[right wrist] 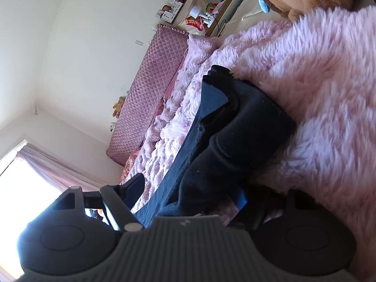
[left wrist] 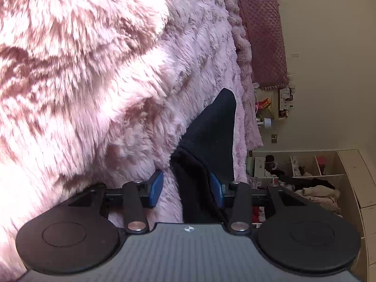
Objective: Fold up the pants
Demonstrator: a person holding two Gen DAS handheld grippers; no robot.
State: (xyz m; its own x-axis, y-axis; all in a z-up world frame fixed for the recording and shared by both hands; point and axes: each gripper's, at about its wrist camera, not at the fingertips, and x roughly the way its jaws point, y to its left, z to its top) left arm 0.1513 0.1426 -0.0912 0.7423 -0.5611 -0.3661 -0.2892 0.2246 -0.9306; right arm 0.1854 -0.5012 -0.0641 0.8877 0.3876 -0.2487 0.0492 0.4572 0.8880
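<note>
The dark navy pants (left wrist: 211, 136) lie on a fluffy pink blanket (left wrist: 94, 70). In the left wrist view my left gripper (left wrist: 186, 189) is open, its blue pads wide apart, and a fold of the pants lies between them against the right pad (left wrist: 216, 189). In the right wrist view the pants (right wrist: 235, 136) are bunched in thick folds, with a flat layer underneath. My right gripper (right wrist: 192, 192) is open around the near end of the fabric; its left finger (right wrist: 136, 184) is dark and its blue right pad (right wrist: 242, 199) is partly hidden.
A quilted pink headboard (right wrist: 150, 87) stands against the white wall with a small teddy (right wrist: 118, 106) beside it. A cluttered bedside shelf (right wrist: 199, 11) is behind. Open shelves with clothes (left wrist: 312, 181) show at the right. A bright window with curtain (right wrist: 35, 164) is at the left.
</note>
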